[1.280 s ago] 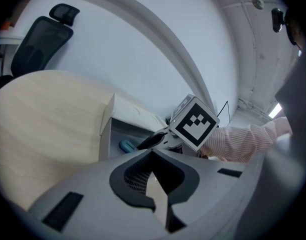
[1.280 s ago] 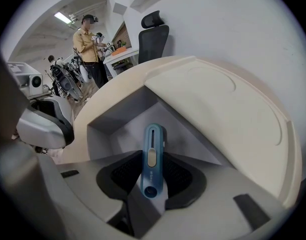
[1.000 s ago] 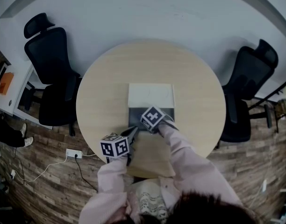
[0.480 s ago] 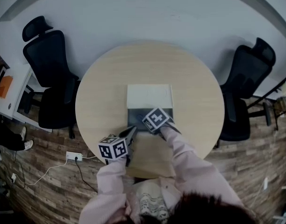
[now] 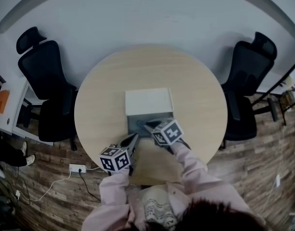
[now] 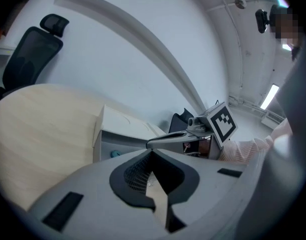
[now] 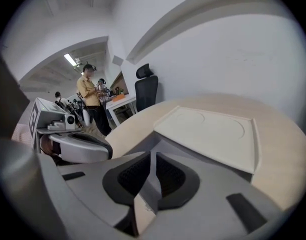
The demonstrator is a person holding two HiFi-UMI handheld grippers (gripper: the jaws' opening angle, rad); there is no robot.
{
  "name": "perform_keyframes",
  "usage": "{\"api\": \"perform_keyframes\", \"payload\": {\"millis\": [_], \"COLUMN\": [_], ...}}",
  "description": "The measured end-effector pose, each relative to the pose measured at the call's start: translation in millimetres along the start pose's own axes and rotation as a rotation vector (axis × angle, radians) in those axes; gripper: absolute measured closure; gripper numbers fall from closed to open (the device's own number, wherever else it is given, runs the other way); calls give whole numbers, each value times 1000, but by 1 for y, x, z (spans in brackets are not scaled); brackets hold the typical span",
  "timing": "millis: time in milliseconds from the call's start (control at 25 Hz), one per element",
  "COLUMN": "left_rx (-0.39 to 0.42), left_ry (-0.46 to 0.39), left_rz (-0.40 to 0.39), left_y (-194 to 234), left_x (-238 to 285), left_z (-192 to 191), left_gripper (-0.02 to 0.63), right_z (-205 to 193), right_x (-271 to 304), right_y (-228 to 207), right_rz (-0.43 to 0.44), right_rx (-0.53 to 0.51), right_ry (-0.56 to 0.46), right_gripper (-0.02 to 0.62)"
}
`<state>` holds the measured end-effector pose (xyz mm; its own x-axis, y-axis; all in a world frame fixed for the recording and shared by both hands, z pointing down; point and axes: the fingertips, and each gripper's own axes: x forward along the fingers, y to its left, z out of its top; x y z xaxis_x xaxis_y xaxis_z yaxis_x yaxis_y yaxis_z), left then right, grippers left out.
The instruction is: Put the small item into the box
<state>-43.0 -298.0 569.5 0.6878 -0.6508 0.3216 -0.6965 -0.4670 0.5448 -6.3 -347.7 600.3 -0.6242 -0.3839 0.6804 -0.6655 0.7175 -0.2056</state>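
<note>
A grey box (image 5: 136, 122) stands open mid-table, its white lid (image 5: 148, 101) folded back. In the left gripper view a small teal item (image 6: 114, 154) lies inside the box (image 6: 104, 145). My right gripper (image 5: 147, 125) hangs over the box's front edge, pointing down into it. Its jaws have just been closing and now meet with nothing between them (image 7: 153, 154). My left gripper (image 5: 134, 137) rests just in front of the box's left corner, also shut and empty (image 6: 152, 152). The right gripper's jaw (image 6: 168, 140) crosses the left gripper view above the box.
The round wooden table (image 5: 195, 95) carries only the box. Black office chairs stand at its left (image 5: 46, 76) and right (image 5: 246, 81). A power strip (image 5: 77, 168) lies on the wooden floor. People stand far off in the right gripper view (image 7: 87, 96).
My right gripper has risen from the box and drawn back toward me, and its jaws have come together. The left gripper has hardly moved.
</note>
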Motion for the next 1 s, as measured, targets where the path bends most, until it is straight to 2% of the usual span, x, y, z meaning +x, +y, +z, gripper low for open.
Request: {"api": "perform_keyframes", "payload": {"millis": [80,120,360,640,1000], "left_rx": [30,47,146,194,253], "left_ry": [-32,-45,-93,-122,-161], "left_rz": [-9,-12,-16,-24,-36], "left_y": [-5,-8,-24,-30,-36], "left_x": [-2,-2,-2,-3,-5], "left_z": [8,12,28,35,47], "left_gripper": [595,595,595,595,595], "right_z": [9,14,39,52,56], "right_x": [-10,-16,-47,-71,-83], "right_y": [6,9,16,20,25], "right_rz": [-4,-2,30,19,-8], "right_rx": [5,10,74,74,67], "right_ry": [-78,-121,-324,-444,-504], "right_gripper": [565,593,595,595,597]}}
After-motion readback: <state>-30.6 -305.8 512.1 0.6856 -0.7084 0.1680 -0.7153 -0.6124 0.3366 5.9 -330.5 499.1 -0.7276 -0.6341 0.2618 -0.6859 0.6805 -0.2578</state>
